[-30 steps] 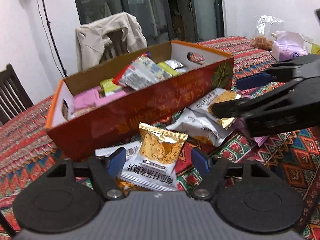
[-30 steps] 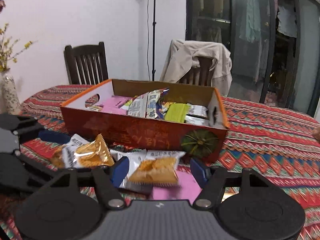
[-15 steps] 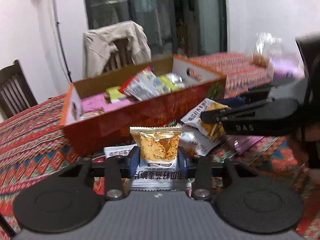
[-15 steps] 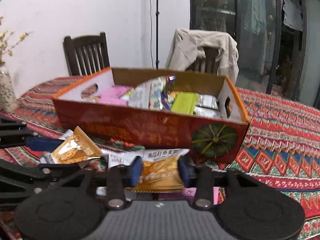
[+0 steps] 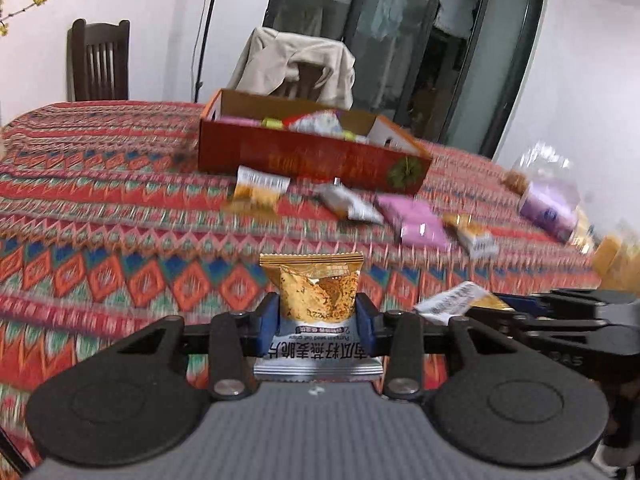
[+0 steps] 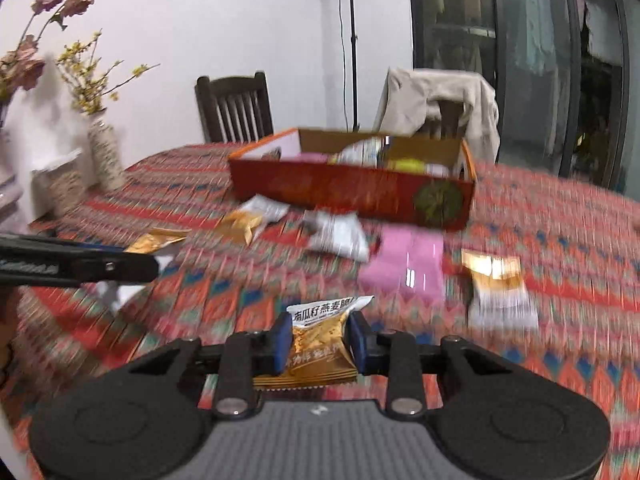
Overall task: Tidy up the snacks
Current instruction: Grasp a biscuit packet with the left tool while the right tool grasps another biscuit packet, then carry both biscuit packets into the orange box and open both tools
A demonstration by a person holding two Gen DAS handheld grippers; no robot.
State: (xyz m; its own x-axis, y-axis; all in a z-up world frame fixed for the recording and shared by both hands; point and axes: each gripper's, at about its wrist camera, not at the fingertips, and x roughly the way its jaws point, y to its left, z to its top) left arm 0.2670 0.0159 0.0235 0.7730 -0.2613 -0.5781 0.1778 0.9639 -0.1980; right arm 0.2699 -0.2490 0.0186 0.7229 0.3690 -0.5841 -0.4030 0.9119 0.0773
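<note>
1. Between the pads of the left gripper (image 5: 316,322) one gold snack packet (image 5: 318,294) is clamped; a second packet (image 6: 318,342) is pinched by the right gripper (image 6: 319,340).
2. Ahead of both tools, the red box (image 6: 352,190) is already partly filled.
3. Five loose packets are counted before it: four gold-and-white, one pink packet (image 6: 404,264); these are judged left to sort.

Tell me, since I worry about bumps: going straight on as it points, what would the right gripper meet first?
Probably the tablecloth just ahead, or the pink packet; depth is unclear. The right gripper holds a golden snack packet.
</note>
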